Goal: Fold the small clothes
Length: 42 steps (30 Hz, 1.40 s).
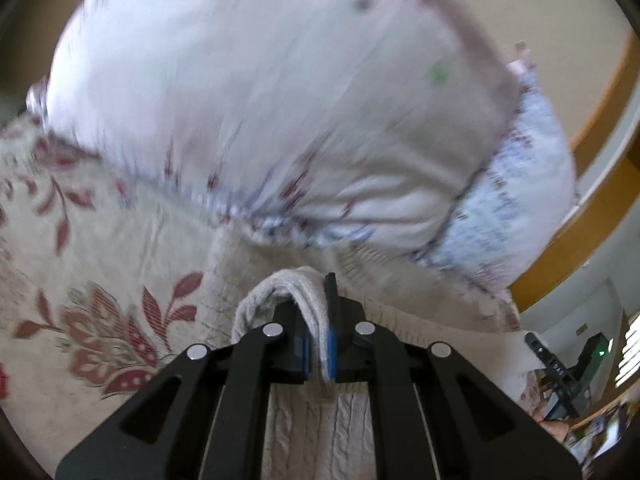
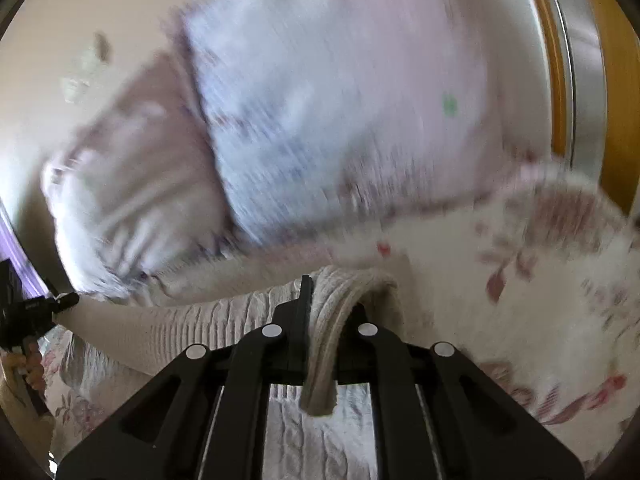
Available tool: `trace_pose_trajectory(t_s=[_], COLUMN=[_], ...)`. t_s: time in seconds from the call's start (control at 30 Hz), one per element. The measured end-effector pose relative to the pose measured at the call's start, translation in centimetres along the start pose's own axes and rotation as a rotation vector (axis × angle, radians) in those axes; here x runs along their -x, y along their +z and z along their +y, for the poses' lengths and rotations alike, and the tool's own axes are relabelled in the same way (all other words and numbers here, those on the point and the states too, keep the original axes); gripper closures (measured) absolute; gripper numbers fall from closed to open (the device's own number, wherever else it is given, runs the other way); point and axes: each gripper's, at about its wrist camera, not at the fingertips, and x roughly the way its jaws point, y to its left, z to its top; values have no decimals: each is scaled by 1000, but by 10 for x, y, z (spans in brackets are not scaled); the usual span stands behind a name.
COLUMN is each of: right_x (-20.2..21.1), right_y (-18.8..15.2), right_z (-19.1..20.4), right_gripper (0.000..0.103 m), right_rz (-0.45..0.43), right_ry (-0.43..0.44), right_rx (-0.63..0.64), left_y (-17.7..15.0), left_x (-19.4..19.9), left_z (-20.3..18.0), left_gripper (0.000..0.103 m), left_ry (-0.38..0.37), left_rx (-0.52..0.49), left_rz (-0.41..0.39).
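A cream cable-knit garment hangs stretched between both grippers above a bed. My left gripper is shut on a folded edge of the knit, which bulges up over its blue pads. My right gripper is shut on another ribbed edge of the same garment, which spans leftward toward the other gripper, seen at the far left in a hand. The right gripper also shows at the lower right of the left wrist view. Both views are motion-blurred.
A large white pillow lies on a blue-printed pillow ahead; the same pillows fill the right wrist view. A floral bedspread covers the bed. A wooden headboard curves at the right.
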Motion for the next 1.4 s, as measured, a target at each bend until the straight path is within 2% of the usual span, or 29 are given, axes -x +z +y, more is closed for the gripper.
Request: trace_pose_trajectory(t_s=[0.1,0.2,0.27,0.33,0.4,0.5,0.6,0.73,0.87,1.2,1.4], right_x=[-32,-43,-47,-53,-57,-62,-58,-30,-5,2,-5], right_y=[-8,-10,-5,1,7,19,26,31,19,-27,-38], right_z=[-20,-31,-39,-45,-49,-45,-42,-41,-45,-47,-45], right_gripper=[96,95,88,66,58,56,54,54,55,59,65], right_rz=[108,151,175,192,188,162,136,78,59,176,210], right_ry=[5,49,90,135,168,180,169,132,57,-12,-43], right_rx=[-108,-199,-278,-352,-414,-424,-414,-345,-256,-91,-51], left_y=[-3,-3,-1,2,6,11,17,17,5,-37,-49], left_x=[-22,-31,-36,-38,-38,-36,-25,-4,15,30,19], left_z=[13,23,28,28,26,20,14,12,16,15,17], left_gripper=[97,96,93,83,67,55,47,46,47,54,66], left_ry=[7,-26,-53,-87,-110,-121,-126,-99,-58,41,68], left_rx=[46,107,151,191,215,227,227,173,116,-46,-60], left_rz=[44,73,87,95,87,67,39,-1,-10,27,72])
